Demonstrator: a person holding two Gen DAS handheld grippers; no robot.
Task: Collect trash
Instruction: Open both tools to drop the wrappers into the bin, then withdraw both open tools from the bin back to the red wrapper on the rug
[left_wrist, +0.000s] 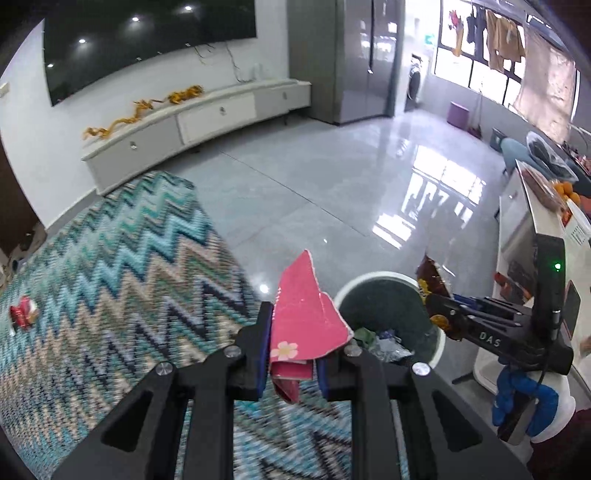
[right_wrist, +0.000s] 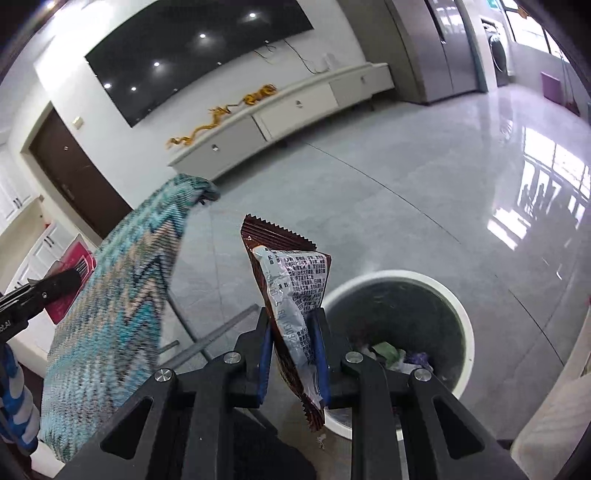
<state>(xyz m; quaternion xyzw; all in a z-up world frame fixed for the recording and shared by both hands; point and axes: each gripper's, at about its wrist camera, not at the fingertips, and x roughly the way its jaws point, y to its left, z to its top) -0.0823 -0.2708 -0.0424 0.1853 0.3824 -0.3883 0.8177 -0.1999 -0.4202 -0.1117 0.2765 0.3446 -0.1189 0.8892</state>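
Left wrist view: the left gripper (left_wrist: 291, 354) clamps a torn pink card scrap (left_wrist: 306, 325) just beside the waste bin (left_wrist: 373, 277) rim, over the zigzag cloth's (left_wrist: 110, 277) edge; the carry step seems underway, release over the opening next; a red wrapper (left_wrist: 23, 313) stays blurred. Right wrist view: the right gripper (right_wrist: 291, 354) grips a brown snack wrapper (right_wrist: 291, 291) near the bin; bin contents are unclear.

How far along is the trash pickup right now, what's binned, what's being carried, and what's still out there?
Done: the round white-rimmed bin already holds several scraps. In hand: the left gripper is shut on a torn pink card with a flower print, and the right gripper is shut on a brown foil snack wrapper, both near the bin. Left: a crumpled red wrapper lies on the zigzag-patterned cloth.
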